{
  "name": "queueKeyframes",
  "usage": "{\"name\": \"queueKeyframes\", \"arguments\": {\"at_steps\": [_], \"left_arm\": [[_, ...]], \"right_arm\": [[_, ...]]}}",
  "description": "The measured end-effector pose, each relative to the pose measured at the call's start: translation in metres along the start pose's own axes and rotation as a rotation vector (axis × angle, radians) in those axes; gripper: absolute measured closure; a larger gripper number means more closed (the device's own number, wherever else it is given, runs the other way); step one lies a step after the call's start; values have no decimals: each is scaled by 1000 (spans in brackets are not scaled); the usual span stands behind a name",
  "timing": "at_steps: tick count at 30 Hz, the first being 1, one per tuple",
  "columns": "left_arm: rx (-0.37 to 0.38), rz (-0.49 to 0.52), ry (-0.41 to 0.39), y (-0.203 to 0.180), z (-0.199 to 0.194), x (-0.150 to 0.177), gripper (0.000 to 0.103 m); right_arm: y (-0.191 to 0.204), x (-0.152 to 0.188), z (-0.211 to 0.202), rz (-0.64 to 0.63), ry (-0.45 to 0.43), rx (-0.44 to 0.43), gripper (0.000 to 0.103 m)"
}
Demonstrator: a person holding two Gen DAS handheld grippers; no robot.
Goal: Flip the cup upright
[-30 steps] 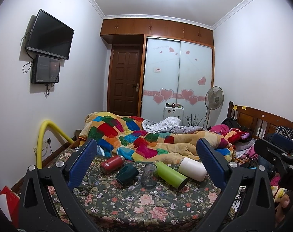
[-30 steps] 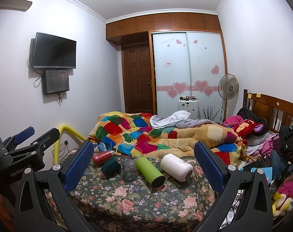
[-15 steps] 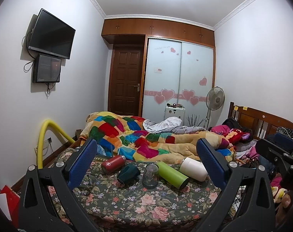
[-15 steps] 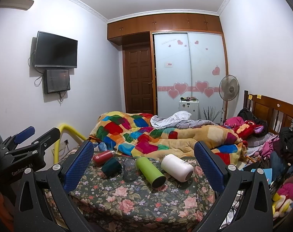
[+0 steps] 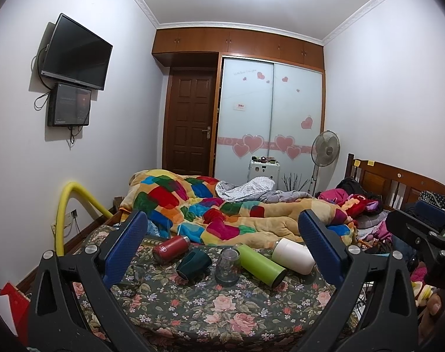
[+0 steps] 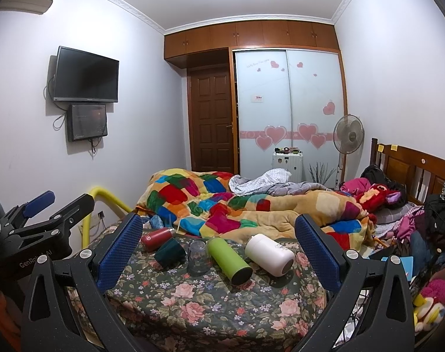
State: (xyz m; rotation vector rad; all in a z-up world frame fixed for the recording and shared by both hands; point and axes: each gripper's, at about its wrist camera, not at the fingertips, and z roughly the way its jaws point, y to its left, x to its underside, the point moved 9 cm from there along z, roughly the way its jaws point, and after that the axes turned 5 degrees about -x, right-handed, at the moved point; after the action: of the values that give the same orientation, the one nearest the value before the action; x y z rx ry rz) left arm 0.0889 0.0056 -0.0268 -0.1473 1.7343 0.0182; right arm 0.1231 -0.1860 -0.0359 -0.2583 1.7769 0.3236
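Note:
Several cups lie in a row on the floral table (image 5: 210,316) (image 6: 193,314). A red bottle (image 5: 171,245) (image 6: 156,238), a dark green cup (image 5: 193,264) (image 6: 170,253), a green tumbler (image 5: 260,264) (image 6: 229,259) and a white cup (image 5: 293,255) (image 6: 270,253) lie on their sides. A clear glass (image 5: 227,267) (image 6: 198,256) stands mouth down. My left gripper (image 5: 222,249) and right gripper (image 6: 219,249) are both open and empty, held back from the cups.
A bed with a patchwork quilt (image 5: 210,205) lies right behind the table. A yellow padded rail (image 5: 64,205) stands at the left. The other gripper shows at the edge of each view, right (image 5: 422,234) and left (image 6: 34,226). Clothes and toys (image 6: 428,234) pile up at the right.
Both cameras have drifted slightly; the cups have not moved and both grippers stay open.

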Motion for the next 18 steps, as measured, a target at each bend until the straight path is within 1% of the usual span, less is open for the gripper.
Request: {"name": "queueKeyframes", "arguments": {"at_steps": [5,12,14,18], "left_arm": [[0,-1,-1,0,0,1,0],[-1,5,29,-1,11,13,0],[-4,5,45,1,21,13,0],[-18,2,92,7,42,27,0]], "right_arm": [[-2,4,1,0,3,1,0],[-12,15,15,13,29,8,0],[-17,18,21,16,40,12,0],[-26,26,37,23,72,28,0]]}}
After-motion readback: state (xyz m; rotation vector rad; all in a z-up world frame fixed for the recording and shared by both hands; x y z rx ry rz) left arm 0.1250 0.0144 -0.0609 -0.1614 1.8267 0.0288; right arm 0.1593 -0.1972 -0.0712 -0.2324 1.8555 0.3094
